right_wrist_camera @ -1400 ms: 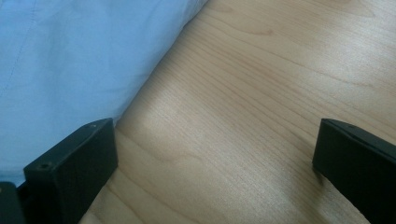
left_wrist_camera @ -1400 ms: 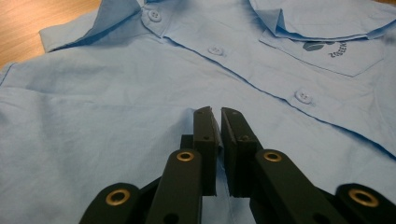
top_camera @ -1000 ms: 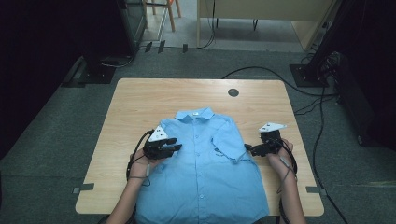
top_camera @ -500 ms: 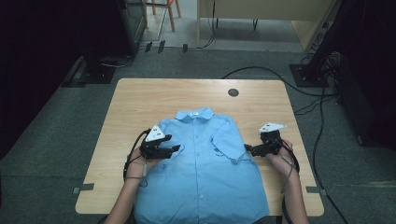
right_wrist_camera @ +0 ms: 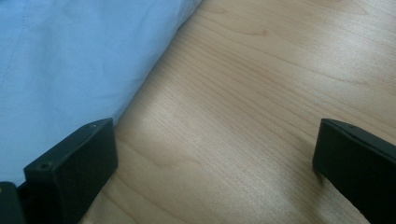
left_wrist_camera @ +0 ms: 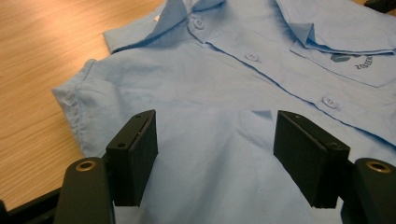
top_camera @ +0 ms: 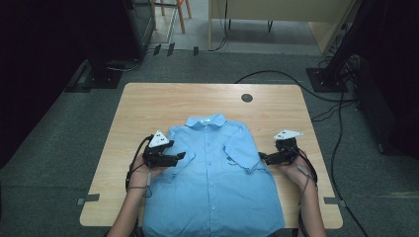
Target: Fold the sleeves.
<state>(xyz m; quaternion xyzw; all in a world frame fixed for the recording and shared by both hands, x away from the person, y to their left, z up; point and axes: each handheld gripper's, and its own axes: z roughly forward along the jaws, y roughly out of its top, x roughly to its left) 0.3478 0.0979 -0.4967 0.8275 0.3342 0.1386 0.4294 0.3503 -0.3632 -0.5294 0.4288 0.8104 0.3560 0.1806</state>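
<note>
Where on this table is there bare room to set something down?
The widest bare strip lies between the blue shirt's collar and the table's far edge, apart from a round dark grommet. A narrower strip runs left of the left gripper. The near middle is crowded; the right gripper takes the right strip.

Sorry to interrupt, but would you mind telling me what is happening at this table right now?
A person is working on a light blue shirt laid flat, front up, on the wooden table, with a claw in each hand. The left claw hangs open above the shirt's sleeve side, its jaws having just been opening with nothing pinched. The right claw is open over bare wood at the shirt's other edge.
</note>
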